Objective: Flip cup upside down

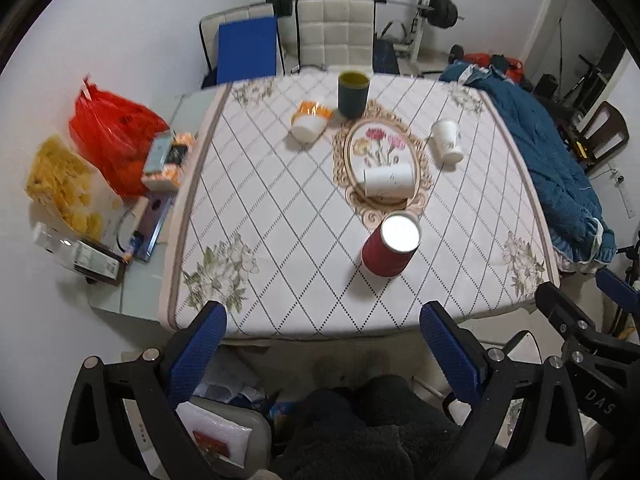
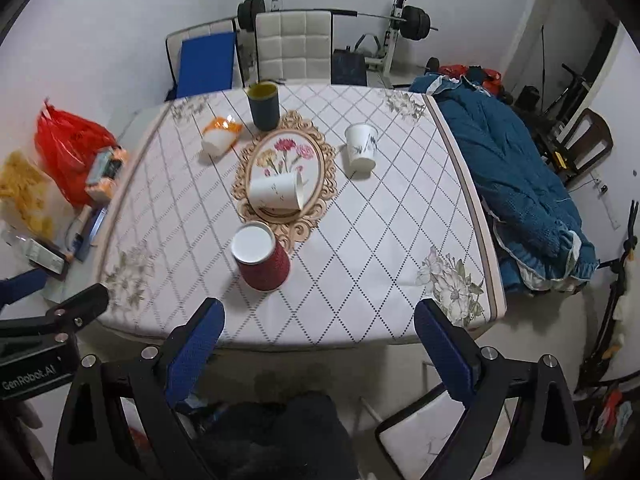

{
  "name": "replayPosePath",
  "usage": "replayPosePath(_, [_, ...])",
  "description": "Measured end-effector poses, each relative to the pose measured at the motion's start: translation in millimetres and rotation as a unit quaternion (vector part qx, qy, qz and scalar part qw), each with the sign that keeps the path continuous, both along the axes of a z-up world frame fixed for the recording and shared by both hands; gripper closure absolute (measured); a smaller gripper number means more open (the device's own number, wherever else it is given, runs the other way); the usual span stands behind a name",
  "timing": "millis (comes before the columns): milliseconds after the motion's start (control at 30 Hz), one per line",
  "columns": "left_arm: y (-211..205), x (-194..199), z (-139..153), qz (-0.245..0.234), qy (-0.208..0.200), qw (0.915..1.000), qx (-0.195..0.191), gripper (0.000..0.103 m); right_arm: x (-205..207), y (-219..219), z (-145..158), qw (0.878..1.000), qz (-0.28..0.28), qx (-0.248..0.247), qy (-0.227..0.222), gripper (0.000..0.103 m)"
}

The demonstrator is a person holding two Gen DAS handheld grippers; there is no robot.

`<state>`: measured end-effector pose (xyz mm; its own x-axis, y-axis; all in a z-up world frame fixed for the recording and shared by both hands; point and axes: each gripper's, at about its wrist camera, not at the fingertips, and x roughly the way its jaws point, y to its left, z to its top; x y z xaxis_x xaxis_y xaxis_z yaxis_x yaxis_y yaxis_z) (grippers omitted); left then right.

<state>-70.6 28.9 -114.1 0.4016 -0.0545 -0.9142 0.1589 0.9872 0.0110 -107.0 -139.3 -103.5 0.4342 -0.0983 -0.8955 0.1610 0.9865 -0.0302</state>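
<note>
Ribbed red paper cup (image 1: 386,249) on a smooth, printed tablecloth (image 1: 280,208); glossy red plastic bag (image 1: 116,136).

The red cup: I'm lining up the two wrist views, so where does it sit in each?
Left wrist view: the red cup stands right of centre, just below the oval flower mat.
Right wrist view: the red cup stands left of centre, just below the same mat.
Shared landmark: the white cup lying on its side on the mat.

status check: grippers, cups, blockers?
Left gripper and right gripper open, empty, short of the table. Red cup inverted; dark cup upright; white cup on its side. Nothing in the way.
</note>
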Motion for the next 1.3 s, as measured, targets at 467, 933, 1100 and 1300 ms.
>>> replayPosePath(467, [9.9, -39.8, 71.4, 0.024, -0.036, 0.999, -0.013, 0.004, -51.1, -1.0, 106.0, 0.998, -0.005, -0.01, -0.056, 0.005])
replayPosePath(933, [9.6, -52.4, 92.7, 0.038, -0.043, 0.9983, -0.01, 0.004, -62.9, -4.4, 148.5, 0.997, 0.012, -0.016, -0.074, 0.005])
replayPosePath(1100, [7.6, -51.1, 94.4, 0.041, -0.043, 0.9982, -0.006, 0.004, -58.8, -7.1, 148.4, 0.997, 0.014, -0.013, -0.072, 0.005])
replayPosePath(1300, [5.6, -48.9, 94.1, 0.044, -0.042, 0.9982, -0.004, 0.004, -52.1, -13.7, 146.6, 0.997, 0.019, -0.008, -0.072, 0.005])
